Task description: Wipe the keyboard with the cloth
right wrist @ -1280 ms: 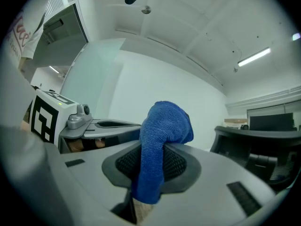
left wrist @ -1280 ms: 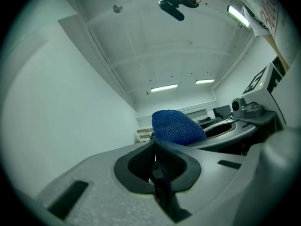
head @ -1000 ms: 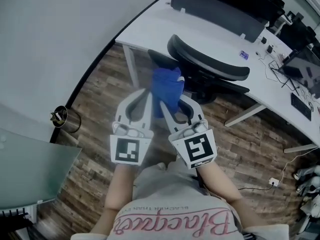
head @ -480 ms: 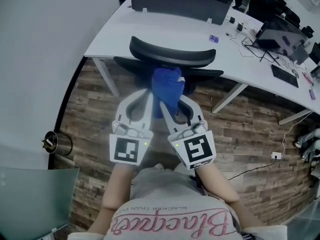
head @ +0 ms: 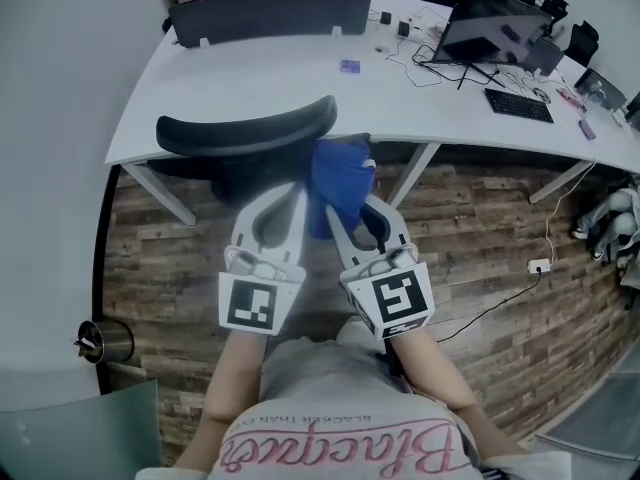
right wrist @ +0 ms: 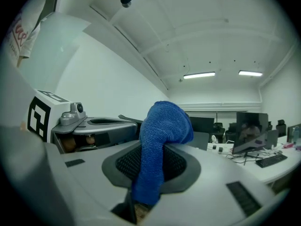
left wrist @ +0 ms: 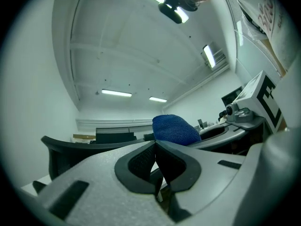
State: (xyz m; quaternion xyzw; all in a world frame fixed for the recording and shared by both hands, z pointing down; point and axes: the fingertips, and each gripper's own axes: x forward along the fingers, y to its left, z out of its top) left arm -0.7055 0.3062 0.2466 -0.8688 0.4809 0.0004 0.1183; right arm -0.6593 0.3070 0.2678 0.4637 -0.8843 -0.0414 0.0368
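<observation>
A blue cloth [head: 340,180] [right wrist: 162,128] is pinched in my right gripper [head: 336,206] [right wrist: 149,171], which is shut on it; the cloth bulges up over the jaws. My left gripper [head: 300,196] [left wrist: 155,147] sits close beside it on the left, jaws shut together with nothing between them; the cloth [left wrist: 175,129] shows just past it. Both are held in front of the person's body over the wooden floor. A black keyboard [head: 518,105] [right wrist: 268,160] lies far off on the white desk [head: 260,88], in front of a dark monitor [head: 488,30].
A black office chair [head: 245,133] stands under the desk edge just beyond the grippers. Cables and small items [head: 410,43] lie on the desk near the monitor. A dark partition [head: 275,10] runs along the desk's back. A metal bin [head: 100,340] stands at lower left.
The view has swung so the desk, monitor and keyboard come into sight at upper right and the chair slides left. Both grippers keep the same pose, with the cloth still held.
</observation>
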